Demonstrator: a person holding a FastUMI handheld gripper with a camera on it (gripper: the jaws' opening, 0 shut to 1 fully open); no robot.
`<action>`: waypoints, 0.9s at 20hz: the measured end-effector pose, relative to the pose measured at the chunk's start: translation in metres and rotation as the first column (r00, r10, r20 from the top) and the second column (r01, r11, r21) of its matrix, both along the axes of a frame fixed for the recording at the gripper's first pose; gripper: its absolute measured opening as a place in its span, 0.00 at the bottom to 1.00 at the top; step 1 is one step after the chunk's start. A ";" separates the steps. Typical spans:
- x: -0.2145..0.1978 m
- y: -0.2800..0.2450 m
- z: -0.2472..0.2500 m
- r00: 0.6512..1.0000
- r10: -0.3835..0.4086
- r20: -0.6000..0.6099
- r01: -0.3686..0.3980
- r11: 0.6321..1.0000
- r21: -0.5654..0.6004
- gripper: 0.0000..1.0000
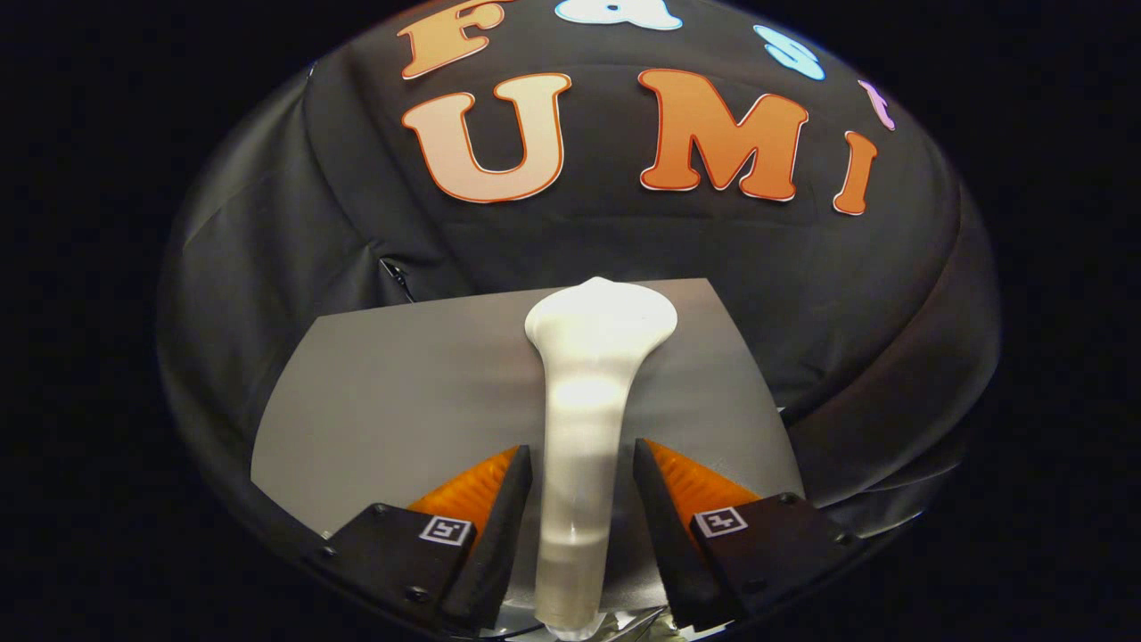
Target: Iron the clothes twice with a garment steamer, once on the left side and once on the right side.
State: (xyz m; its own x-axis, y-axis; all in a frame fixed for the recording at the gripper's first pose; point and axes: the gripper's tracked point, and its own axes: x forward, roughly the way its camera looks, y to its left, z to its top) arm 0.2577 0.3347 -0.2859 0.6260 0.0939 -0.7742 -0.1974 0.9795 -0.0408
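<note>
Though the two fingers of the gripper flank the white garment steamer, a thin gap shows on each side of its handle, so the jaws stand narrow around it and whether either finger truly presses the handle cannot be told. The steamer's handle runs straight forward between the fingers, smooth and glossy, and widens just ahead of them into a broad flared head. Under the steamer and spreading out to both sides of the fingers lies a flat grey sheet, plain and smooth; from here it cannot be told whether this is the garment or a board. The steamer's head reaches about to the sheet's far edge. Beyond that edge hangs the black cloth wall of the booth, creased and folded to the left of the fingers.
</note>
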 end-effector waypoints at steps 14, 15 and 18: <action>-0.004 -0.009 -0.001 0.999 -0.053 0.005 0.053 0.999 0.001 0.43; -0.004 -0.007 0.003 0.998 -0.050 0.025 0.049 0.998 0.028 0.42; -0.008 -0.009 0.022 0.995 -0.038 0.093 0.030 0.996 0.084 0.40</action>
